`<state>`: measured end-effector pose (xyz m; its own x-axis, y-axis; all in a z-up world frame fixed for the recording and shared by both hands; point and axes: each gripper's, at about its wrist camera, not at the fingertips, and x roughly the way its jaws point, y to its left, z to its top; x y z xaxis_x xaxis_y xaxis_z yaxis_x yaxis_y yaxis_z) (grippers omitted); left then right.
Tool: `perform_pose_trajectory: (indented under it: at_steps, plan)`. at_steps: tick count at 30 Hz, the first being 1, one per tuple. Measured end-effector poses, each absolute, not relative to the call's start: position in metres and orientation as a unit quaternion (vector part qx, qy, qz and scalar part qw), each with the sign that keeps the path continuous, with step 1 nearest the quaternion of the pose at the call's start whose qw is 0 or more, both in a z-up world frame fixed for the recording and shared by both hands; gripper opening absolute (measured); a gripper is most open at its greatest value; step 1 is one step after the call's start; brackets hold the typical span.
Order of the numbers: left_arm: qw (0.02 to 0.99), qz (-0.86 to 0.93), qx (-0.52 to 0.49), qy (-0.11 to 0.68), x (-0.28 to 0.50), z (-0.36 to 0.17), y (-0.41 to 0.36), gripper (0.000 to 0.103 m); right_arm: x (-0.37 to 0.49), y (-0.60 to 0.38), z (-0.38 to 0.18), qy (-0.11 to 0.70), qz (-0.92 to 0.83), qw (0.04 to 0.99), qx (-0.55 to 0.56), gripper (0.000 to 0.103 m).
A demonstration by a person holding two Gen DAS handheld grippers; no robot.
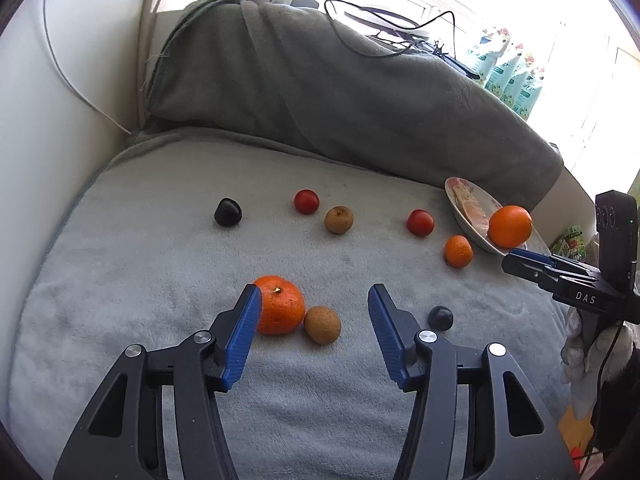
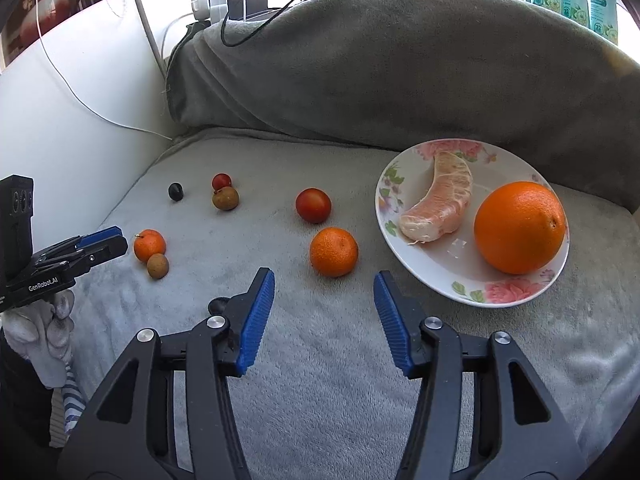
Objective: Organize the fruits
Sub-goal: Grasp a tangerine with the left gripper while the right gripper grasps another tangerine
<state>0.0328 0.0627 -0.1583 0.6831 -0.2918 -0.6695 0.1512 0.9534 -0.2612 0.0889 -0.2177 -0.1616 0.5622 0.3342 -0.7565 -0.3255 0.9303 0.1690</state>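
A floral plate [image 2: 400, 184] on the grey blanket holds a big orange [image 2: 520, 227] and a peeled pomelo segment [image 2: 440, 200]. Loose on the blanket lie a mandarin [image 2: 334, 252], a red tomato [image 2: 313, 205], a second mandarin [image 1: 279, 310] touching a brown longan [image 1: 322, 325], and a dark grape [image 1: 440, 317]. My left gripper [image 1: 314, 300] is open, its left finger beside the second mandarin. My right gripper [image 2: 324, 286] is open and empty, just before the first mandarin. Farther back lie another tomato [image 1: 306, 201], another longan [image 1: 339, 219] and a dark fruit [image 1: 228, 212].
A grey cushion [image 1: 340, 92] backs the blanket [image 1: 160, 240]. A white wall panel [image 1: 48, 120] with a cable stands at left. Cables and packets lie behind the cushion by the window. The plate [image 1: 466, 222] sits near the blanket's right edge.
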Motion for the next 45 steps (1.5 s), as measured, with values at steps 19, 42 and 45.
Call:
perform_pose_trajectory:
  at_steps: [19, 42, 45]
  plan:
    - [0.896, -0.124, -0.127, 0.407, 0.051, -0.180, 0.079, 0.049, 0.118, -0.208, -0.191, 0.460, 0.158, 0.874, 0.013, 0.049]
    - [0.884, -0.121, -0.130, 0.431, 0.064, -0.193, 0.084, 0.042, 0.139, -0.200, -0.202, 0.469, 0.162, 0.868, 0.017, 0.044]
    - [0.884, -0.123, -0.134, 0.432, 0.064, -0.194, 0.086, 0.039, 0.140, -0.196, -0.201, 0.468, 0.164, 0.868, 0.014, 0.040]
